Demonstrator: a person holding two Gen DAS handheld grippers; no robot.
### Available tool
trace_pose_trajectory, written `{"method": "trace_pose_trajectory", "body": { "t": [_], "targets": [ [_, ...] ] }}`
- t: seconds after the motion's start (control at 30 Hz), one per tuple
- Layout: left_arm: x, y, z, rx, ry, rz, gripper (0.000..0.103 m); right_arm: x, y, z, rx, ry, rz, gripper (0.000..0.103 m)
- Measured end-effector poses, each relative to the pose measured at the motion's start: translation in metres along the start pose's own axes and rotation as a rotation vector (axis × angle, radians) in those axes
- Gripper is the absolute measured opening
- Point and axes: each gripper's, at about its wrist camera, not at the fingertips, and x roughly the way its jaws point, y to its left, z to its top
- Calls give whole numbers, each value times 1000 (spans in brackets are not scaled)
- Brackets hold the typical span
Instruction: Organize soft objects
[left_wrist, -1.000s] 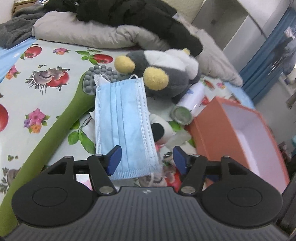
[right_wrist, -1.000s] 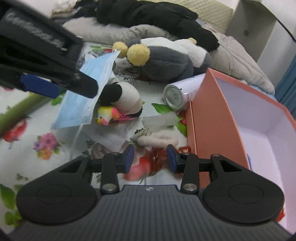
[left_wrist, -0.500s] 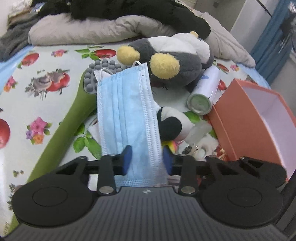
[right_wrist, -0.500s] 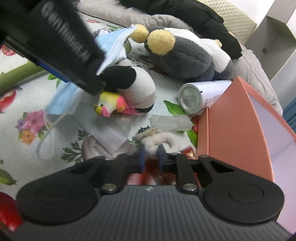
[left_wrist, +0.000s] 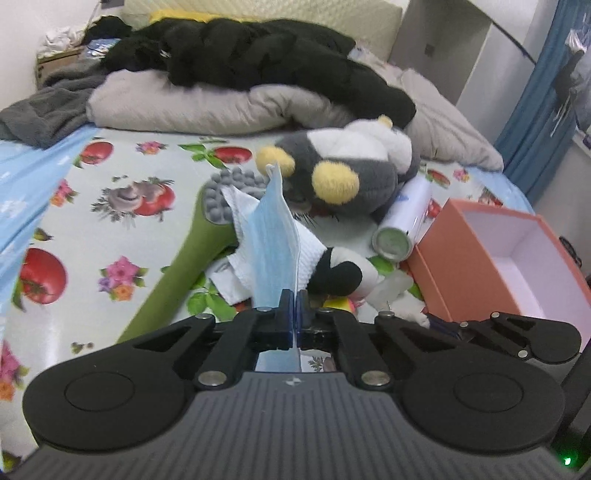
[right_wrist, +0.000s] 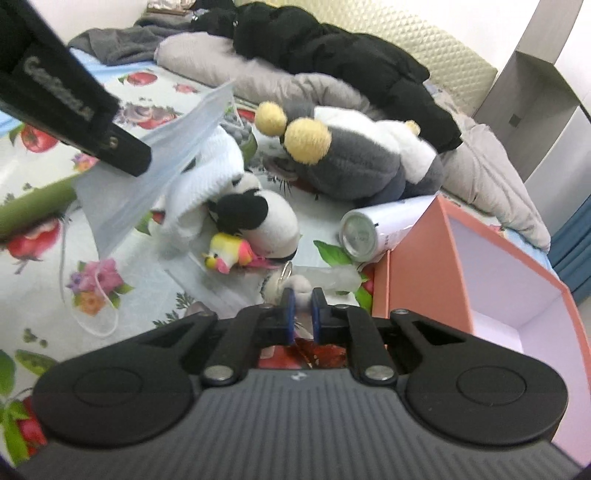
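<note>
The left hand-held gripper is pinched tight on the blue mask, lifted left of the orange box. The right hand-held gripper is nearly closed around a small white fluffy toy just beside the box.

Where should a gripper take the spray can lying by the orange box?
Judging by its pose, grip the spray can across the middle of its round body, coming from above. It lies on its side with its flat end toward the cameras; the box crowds one side and the grey plush sits behind, so only the top looks free.
</note>
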Motion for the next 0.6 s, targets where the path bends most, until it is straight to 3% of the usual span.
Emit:
{"method": "trace_pose_trajectory", "body": {
  "t": [0.23,0.33,0.6],
  "targets": [
    [-53,7,-17,-36,-38,-30,2,-39,1,1,-7,-32,-7,13],
    [-68,9,-38,-70,-9,-80,2,-54,7,-5,-9,-30,3,13],
    [-92,28,-105,-178,65,-108,2,-81,35,-36,-43,28,69,13]
  ]
}}
